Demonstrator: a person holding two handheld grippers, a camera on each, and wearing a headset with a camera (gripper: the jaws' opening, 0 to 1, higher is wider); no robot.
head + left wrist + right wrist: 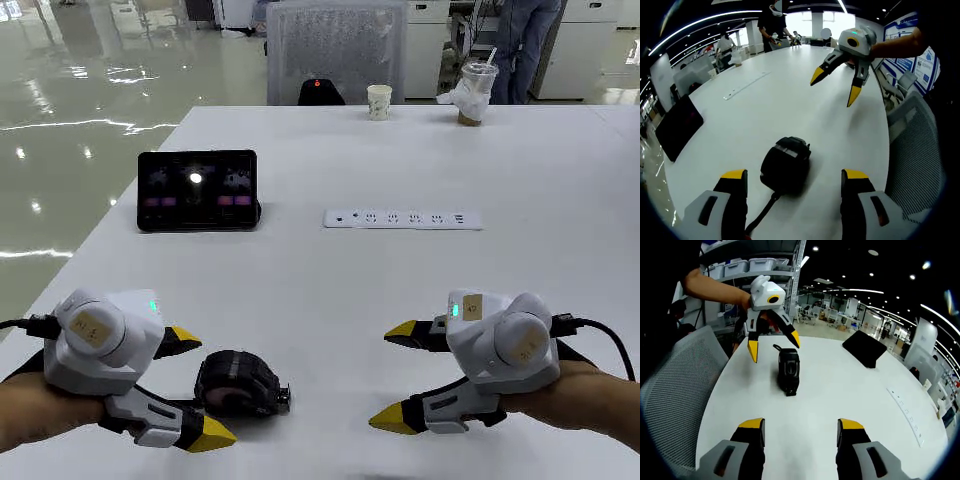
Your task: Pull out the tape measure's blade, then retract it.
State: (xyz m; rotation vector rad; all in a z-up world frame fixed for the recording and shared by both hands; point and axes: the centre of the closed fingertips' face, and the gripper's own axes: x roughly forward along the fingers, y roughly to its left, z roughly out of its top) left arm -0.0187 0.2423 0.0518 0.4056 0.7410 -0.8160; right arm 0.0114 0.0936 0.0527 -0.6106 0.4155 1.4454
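Two hand-held grippers over a white tabletop [420, 270], with a black tape measure [238, 383] at the near left.
The left gripper [200, 385] is wide open, jaws either side of the tape measure, not clamping it; the right gripper [393, 375], well apart, is open and empty. The case looks hard, compact and fairly heavy: clamp its flat sides. The tab [284, 400] at its right end is probably the blade hook, small and springy.

Tablet [197, 190], power strip [402, 218], cups [379, 101]
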